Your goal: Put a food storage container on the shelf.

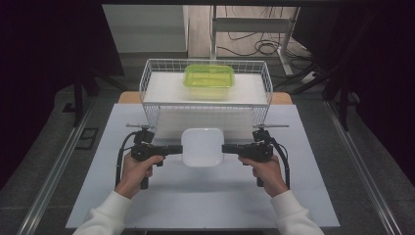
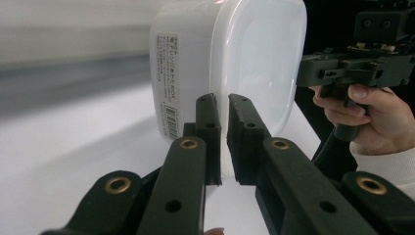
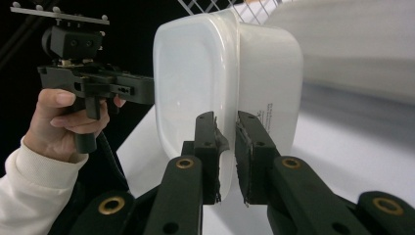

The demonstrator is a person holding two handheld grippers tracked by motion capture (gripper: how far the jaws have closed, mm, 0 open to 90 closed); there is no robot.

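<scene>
Hands: two, in white sleeves, enter from the near edge of the table (image 1: 147, 205), one gripper in each.
Left gripper (image 1: 177, 150): one, its jaws pinched on the left rim of the white box (image 1: 202, 147); in the left gripper view the jaws clamp the thin lid edge with only a narrow gap between them.
Right gripper (image 1: 226, 149): one, its jaws pinched on the right rim of the same box; in the right gripper view the rim sits squeezed between the two pads.
White box: one, lidded, with rounded corners, held level between the two grippers above the table's middle, just in front of the rack (image 1: 151, 83). A printed label with a barcode shows on its side wall in both gripper views.
Table: one, white-topped, under the box and the hands.
Rack: one, a white wire shelf standing across the far half of the table, with a white board laid on it.
Green box (image 1: 209, 76): one, see-through, lidded, resting on the rack's top, right of centre, well apart from the white box.
Beyond: grey floor, desk legs and loose cables.
</scene>
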